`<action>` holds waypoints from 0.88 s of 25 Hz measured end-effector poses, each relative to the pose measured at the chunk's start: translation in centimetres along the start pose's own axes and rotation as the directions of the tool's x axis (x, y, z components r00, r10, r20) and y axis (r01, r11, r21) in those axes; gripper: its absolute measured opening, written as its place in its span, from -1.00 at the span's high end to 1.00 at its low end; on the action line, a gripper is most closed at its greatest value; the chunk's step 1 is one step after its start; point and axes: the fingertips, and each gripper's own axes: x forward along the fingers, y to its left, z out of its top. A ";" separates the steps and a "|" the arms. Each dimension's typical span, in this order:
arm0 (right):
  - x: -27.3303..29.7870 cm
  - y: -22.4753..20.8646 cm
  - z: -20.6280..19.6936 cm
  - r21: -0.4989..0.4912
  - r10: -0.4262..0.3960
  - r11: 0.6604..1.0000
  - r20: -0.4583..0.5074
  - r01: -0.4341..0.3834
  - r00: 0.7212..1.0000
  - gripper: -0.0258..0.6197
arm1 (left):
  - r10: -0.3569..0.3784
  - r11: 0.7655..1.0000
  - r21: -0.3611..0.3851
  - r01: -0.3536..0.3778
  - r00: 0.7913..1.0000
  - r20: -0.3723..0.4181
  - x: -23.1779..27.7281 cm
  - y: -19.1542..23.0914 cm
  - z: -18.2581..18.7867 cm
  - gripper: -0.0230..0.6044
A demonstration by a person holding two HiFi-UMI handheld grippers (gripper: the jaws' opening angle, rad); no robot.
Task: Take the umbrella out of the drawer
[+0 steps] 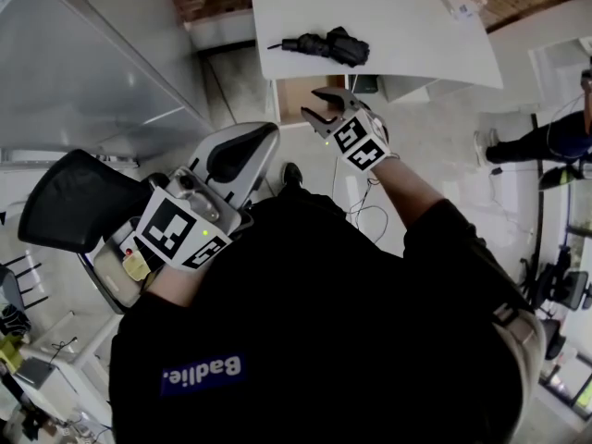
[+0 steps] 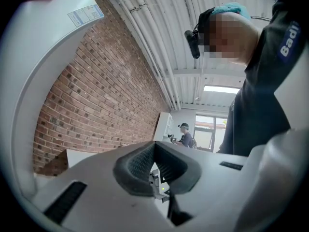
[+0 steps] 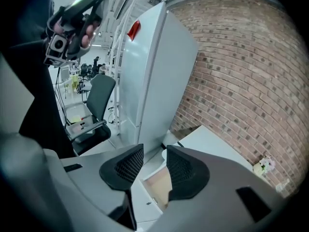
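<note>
Umbrella (image 1: 326, 46) lies on counter (image 1: 407, 26), clear of open drawer (image 1: 294, 100); right tool (image 1: 314, 107) part-open, empty, near drawer; left tool (image 2: 155, 146) clenched, empty; risk: right tool clips counter edge, knocks umbrella off.

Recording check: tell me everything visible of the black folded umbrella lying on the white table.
The black folded umbrella is a compact one, its dark fabric loosely bunched and thicker at its right end, with a thin cord trailing from its left end. It lies flat on the white table, near the edge above the open drawer. Nothing grips it. The right gripper hangs apart from it, jaws open and empty.
</note>
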 end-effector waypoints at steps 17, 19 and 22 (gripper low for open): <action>-8.9 4.9 8.8 0.177 0.063 0.976 0.319 -0.125 0.946 0.82 | -0.024 1.000 0.006 0.024 1.000 -0.001 -0.1 -1.0 -0.3 0.92; -9.9 5.1 9.9 0.185 0.058 0.974 0.358 -0.131 0.932 0.83 | -0.026 1.000 0.005 0.026 1.000 0.000 0.0 -1.1 -0.4 0.92; -11.3 5.1 11.6 0.233 0.052 0.959 0.419 -0.163 0.906 0.83 | -0.028 1.000 0.003 0.028 1.000 -0.002 0.3 -1.2 -0.5 0.92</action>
